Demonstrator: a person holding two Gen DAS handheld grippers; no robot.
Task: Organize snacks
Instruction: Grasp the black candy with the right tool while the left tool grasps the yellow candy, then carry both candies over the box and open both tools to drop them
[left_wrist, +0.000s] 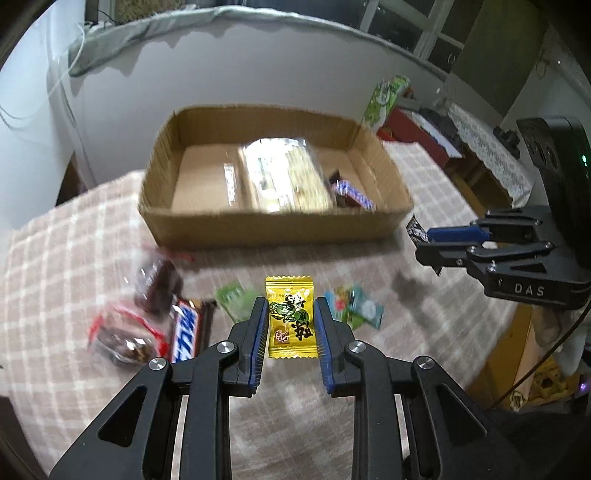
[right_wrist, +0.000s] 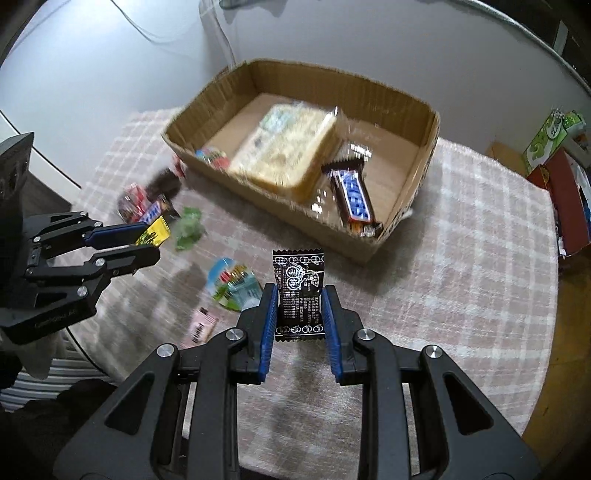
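My left gripper (left_wrist: 291, 306) is shut on a yellow candy packet (left_wrist: 291, 319), held above the checked tablecloth. My right gripper (right_wrist: 300, 293) is shut on a black candy packet (right_wrist: 298, 291), also off the table. Each gripper shows in the other's view: the right gripper (left_wrist: 424, 245) at the right edge, the left gripper (right_wrist: 151, 242) at the left with the yellow packet (right_wrist: 153, 232). Beyond both stands an open cardboard box (left_wrist: 258, 225) (right_wrist: 428, 147). It holds a large clear-wrapped biscuit pack (right_wrist: 284, 155), a Snickers bar (right_wrist: 352, 197) and a small colourful packet (right_wrist: 210, 157).
Loose snacks lie on the cloth in front of the box: a Snickers bar (left_wrist: 188, 332), red-wrapped dark sweets (left_wrist: 125, 332), a green packet (left_wrist: 232, 299), blue-green packets (right_wrist: 232, 286) and a pink packet (right_wrist: 201, 326). A white wall stands behind the box. The table edge (right_wrist: 554, 325) runs along the right.
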